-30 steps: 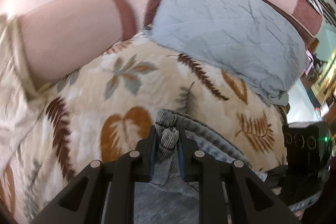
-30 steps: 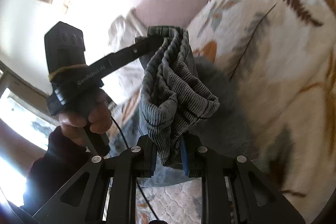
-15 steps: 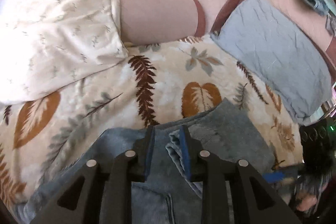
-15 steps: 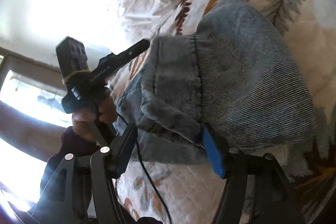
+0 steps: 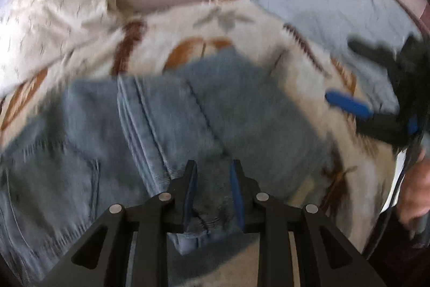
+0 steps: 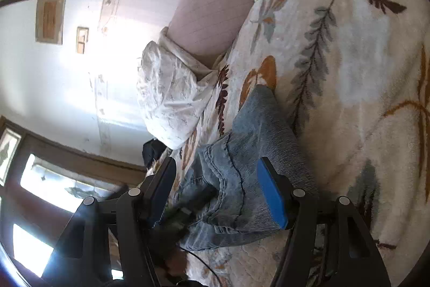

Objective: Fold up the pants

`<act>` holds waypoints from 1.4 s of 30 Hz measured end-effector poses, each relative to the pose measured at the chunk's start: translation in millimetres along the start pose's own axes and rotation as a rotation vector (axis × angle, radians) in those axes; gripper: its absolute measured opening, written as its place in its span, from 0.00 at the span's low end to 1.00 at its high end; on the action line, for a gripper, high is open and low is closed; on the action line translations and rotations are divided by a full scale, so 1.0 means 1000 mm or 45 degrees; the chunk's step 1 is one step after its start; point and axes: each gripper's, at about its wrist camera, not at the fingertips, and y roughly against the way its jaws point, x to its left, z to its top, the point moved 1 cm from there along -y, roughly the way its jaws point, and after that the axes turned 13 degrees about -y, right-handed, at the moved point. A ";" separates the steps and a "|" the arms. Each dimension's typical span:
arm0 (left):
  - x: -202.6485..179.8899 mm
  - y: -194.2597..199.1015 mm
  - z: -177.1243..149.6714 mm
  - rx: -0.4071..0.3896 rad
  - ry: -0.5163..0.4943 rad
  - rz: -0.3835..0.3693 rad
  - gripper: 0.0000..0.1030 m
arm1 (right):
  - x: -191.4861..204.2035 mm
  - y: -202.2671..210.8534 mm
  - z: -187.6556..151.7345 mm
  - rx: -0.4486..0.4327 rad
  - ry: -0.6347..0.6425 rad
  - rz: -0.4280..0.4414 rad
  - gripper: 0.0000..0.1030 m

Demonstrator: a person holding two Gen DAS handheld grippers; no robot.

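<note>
Denim jeans lay folded ahead of both grippers; left gripper narrowly straddled a fold, right gripper stood wide, unloaded.

The faded blue denim pants lie folded on the cream leaf-print fleece blanket — legs doubled over the seat, hems and seams showing at the near edge.

Motion smears the whole left wrist view. There the jeans run off the left edge, and the right gripper is half cut off.
</note>
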 end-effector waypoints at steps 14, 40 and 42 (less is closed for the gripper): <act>0.018 0.049 -0.038 -0.227 0.159 0.019 0.27 | -0.012 -0.036 -0.021 0.171 0.000 -0.332 0.61; 0.015 0.058 -0.066 -0.245 0.107 0.156 0.47 | 0.045 -0.114 0.016 0.222 0.243 -0.180 0.65; 0.020 0.076 -0.072 -0.268 0.145 0.197 0.47 | 0.059 -0.104 0.000 0.227 0.299 -0.134 0.65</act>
